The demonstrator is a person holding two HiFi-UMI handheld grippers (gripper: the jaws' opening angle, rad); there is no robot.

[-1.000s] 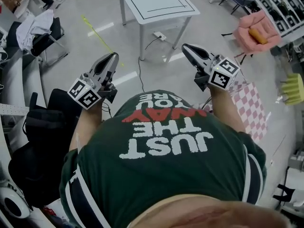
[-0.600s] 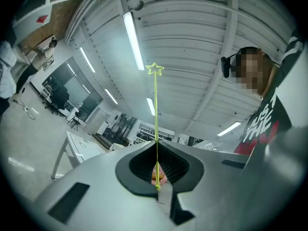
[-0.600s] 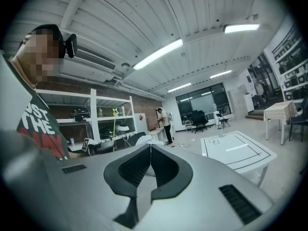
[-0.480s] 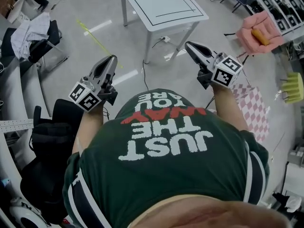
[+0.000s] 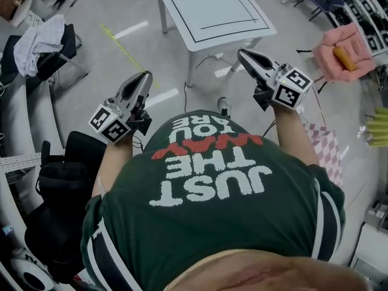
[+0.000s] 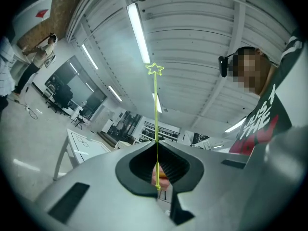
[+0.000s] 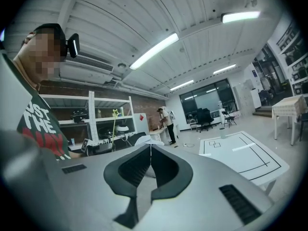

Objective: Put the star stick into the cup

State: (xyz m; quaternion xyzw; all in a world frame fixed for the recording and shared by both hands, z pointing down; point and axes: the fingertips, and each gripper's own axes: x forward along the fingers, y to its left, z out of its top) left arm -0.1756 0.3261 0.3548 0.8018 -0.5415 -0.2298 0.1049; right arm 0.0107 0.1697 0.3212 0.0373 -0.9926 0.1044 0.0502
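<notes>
Currently my left gripper (image 6: 157, 146) has its jaws clamped on the low end of the stick (image 6: 155, 105), star up. My right gripper (image 7: 150, 146) has its jaws together, empty. No cup shows, not even on the table (image 5: 212, 11). I judge: find it first, then lower the stick upright into its mouth before letting go.

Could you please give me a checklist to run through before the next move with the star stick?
1. Star stick gripped: ok, left claw shut on its lower end.
2. Star at the stick's tip: ok, in view above the claw.
3. Right claw free: ok, shut with nothing in it.
4. Cup found: cannot tell, none clearly seen.
5. Claws over the white table: not ok, both look short of its near edge.
</notes>
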